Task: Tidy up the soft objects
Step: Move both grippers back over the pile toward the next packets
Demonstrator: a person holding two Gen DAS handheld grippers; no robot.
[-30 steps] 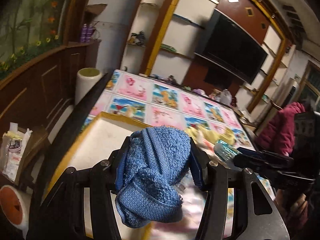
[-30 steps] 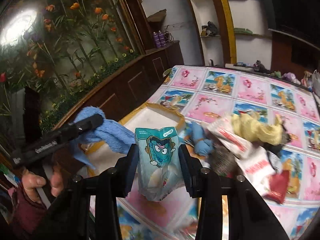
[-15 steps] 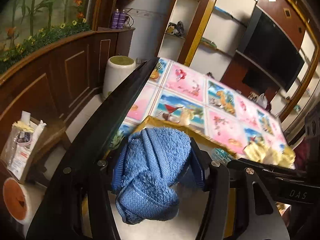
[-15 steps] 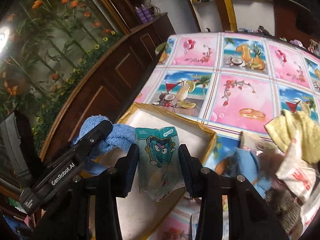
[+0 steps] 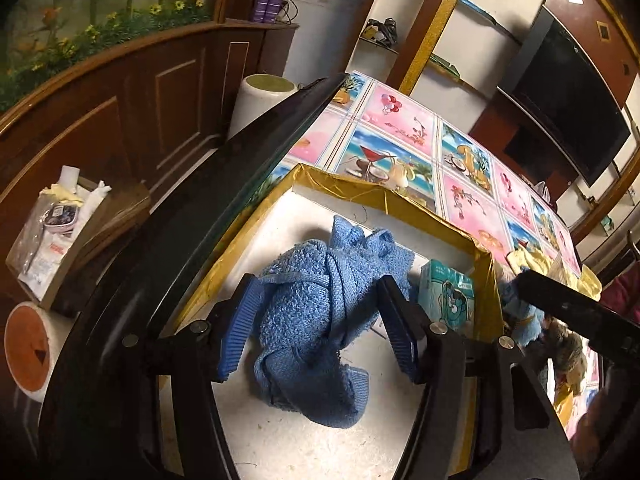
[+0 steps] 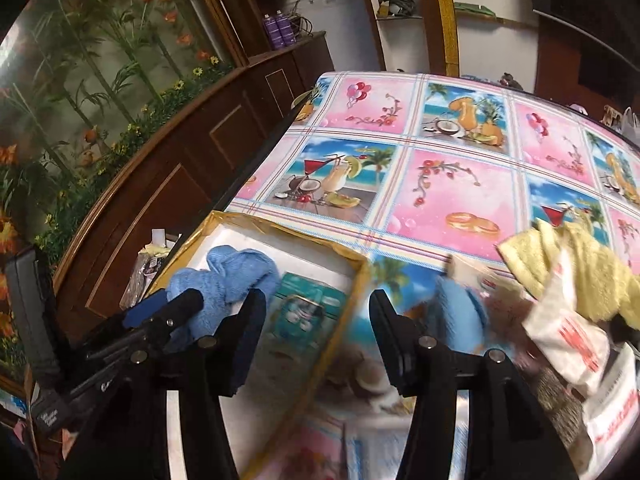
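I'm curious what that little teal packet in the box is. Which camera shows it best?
The left wrist view: the teal packet appears sharp there, standing in the gold-edged box beside the blue towel, its cartoon face readable. In the right wrist view the teal packet is blurred, between open jaws that have just been opening.

The left tongs point(image 5: 316, 328) point steeply down, their jaws parted and just been opening, with a blue towel point(image 5: 320, 316) loosely between the blue pads point(image 5: 236, 332). The right tongs point(image 6: 316, 340) also tilt down beside the left, over the bench's near edge, jaws just opened, with nothing between them.
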